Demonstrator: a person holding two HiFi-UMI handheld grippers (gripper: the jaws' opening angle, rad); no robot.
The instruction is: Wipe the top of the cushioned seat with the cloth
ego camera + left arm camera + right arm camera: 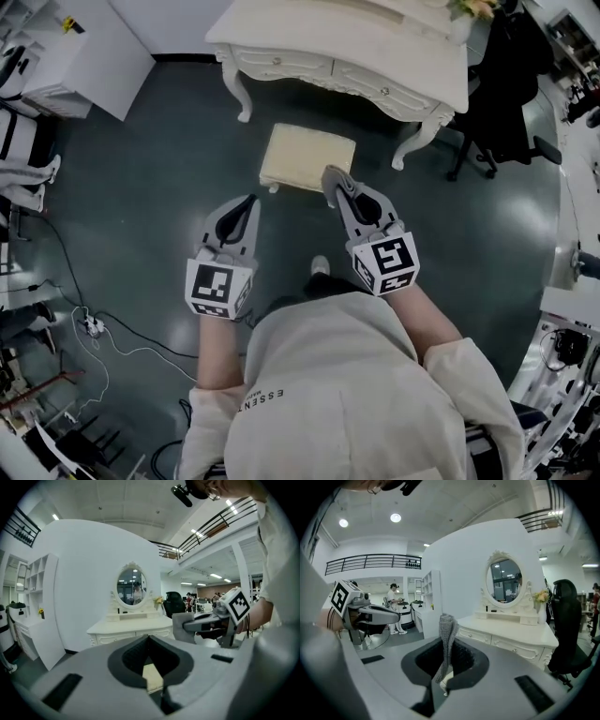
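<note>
Holding cloth (446, 634) pinched in right gripper (335, 186) fingers (465, 662) at the near edge of seat (307, 157), likely staged to wipe. Left gripper (247, 203) fingers pressed together, empty, off to the side.

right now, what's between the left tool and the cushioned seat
Nothing: the head view shows only bare dark floor between the left tool and the cushioned seat. The cloth is pinched in the right tool, at the seat's near edge.
</note>
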